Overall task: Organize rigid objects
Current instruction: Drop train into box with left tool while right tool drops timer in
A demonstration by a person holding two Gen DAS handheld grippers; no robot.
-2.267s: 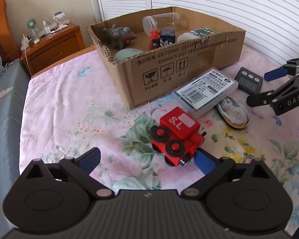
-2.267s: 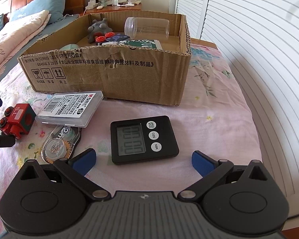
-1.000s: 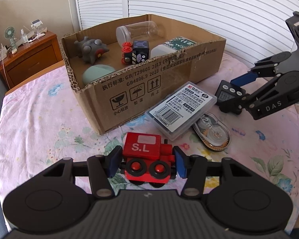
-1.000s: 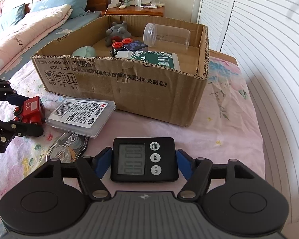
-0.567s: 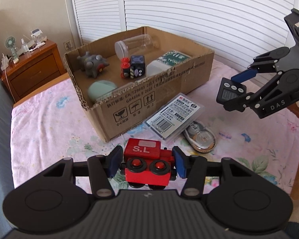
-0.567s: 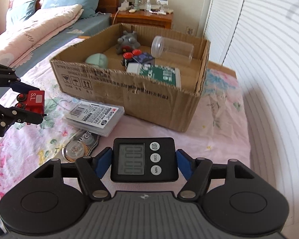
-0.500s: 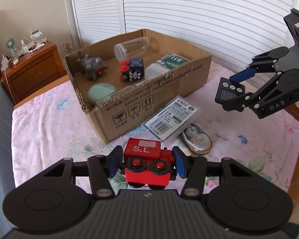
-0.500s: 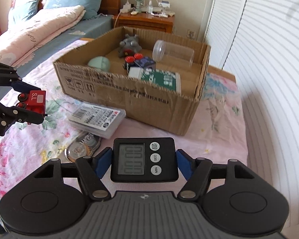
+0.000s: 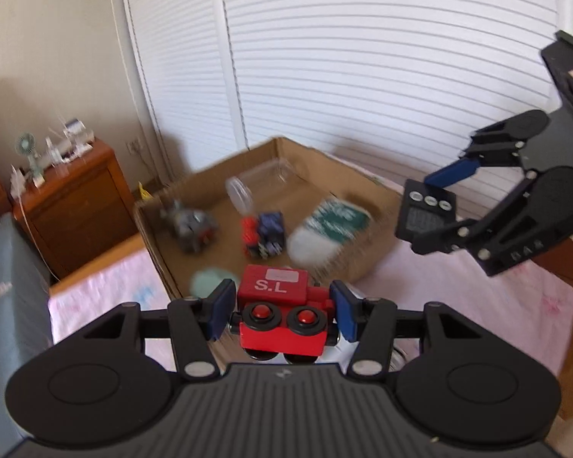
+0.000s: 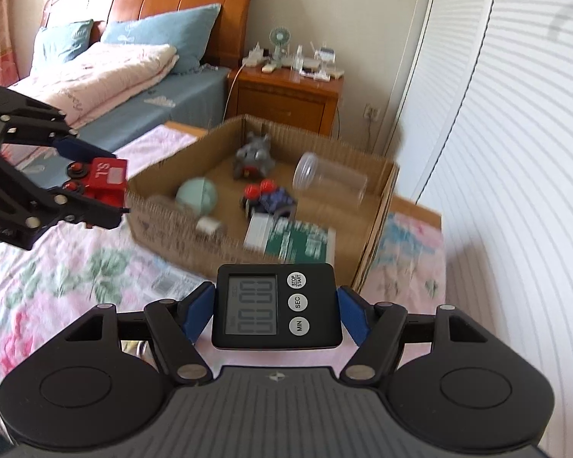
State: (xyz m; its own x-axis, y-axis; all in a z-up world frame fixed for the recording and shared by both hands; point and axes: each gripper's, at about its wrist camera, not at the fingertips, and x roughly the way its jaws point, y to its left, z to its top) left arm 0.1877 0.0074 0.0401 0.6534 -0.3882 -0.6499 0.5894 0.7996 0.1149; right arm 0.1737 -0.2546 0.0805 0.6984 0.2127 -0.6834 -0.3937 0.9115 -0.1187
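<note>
Since a moment ago we have lifted both loads clear of the bed point(image 10: 49, 278) — the left gripper point(image 9: 280, 311) clenched on the red toy train point(image 9: 280, 315), white "S.L" label up, the right gripper point(image 10: 275, 309) grasping the black digital timer point(image 10: 277, 305) — both now near the cardboard box point(image 10: 382, 213)'s front edge, ready, we judge, to drop in.

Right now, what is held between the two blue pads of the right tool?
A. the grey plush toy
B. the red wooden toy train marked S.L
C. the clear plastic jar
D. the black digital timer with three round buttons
D: in the right wrist view, the black digital timer sits clamped in the right tool, while the left tool grips the red toy train.
</note>
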